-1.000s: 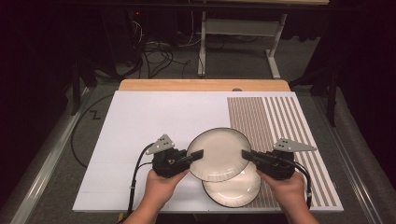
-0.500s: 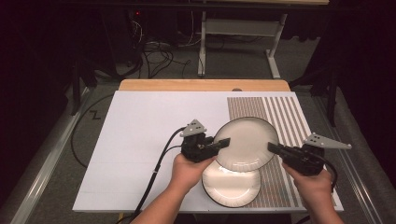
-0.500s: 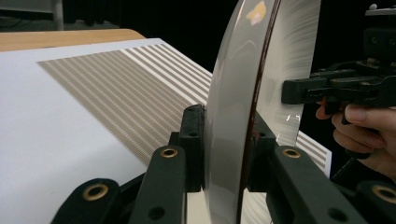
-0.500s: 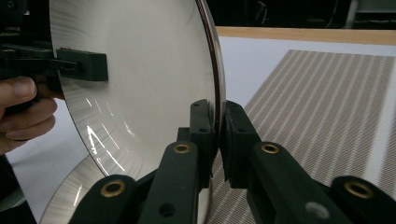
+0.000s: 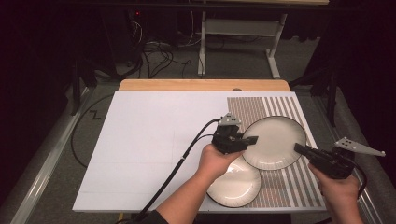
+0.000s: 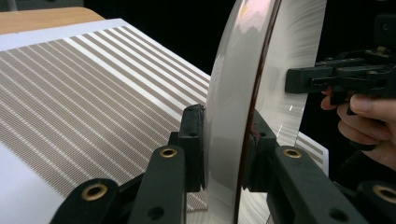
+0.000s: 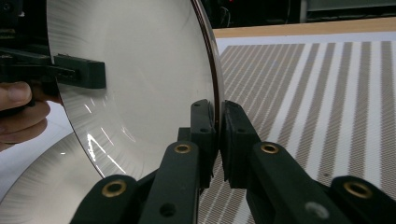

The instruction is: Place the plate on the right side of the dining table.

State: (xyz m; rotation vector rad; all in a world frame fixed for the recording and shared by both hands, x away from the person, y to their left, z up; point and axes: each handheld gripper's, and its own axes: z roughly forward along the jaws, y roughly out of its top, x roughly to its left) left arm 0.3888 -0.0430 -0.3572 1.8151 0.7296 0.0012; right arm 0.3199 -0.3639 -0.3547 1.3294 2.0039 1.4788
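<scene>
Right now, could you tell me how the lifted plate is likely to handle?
Likely stiff: the plate keeps its shape with left tongs and right tongs pinching only opposite rims. Its glossy glaze looks slippery. Probably breakable if dropped onto the lower plate.

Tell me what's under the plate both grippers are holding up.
Under the raised plate lie the striped mat and the upper edge of a second plate. What it covers of the mat stays unseen.

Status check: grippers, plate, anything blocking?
Left gripper and right gripper both shut on upper plate, opposite rims. Plate held over striped mat. Second plate lies below, partly overlapped.
</scene>
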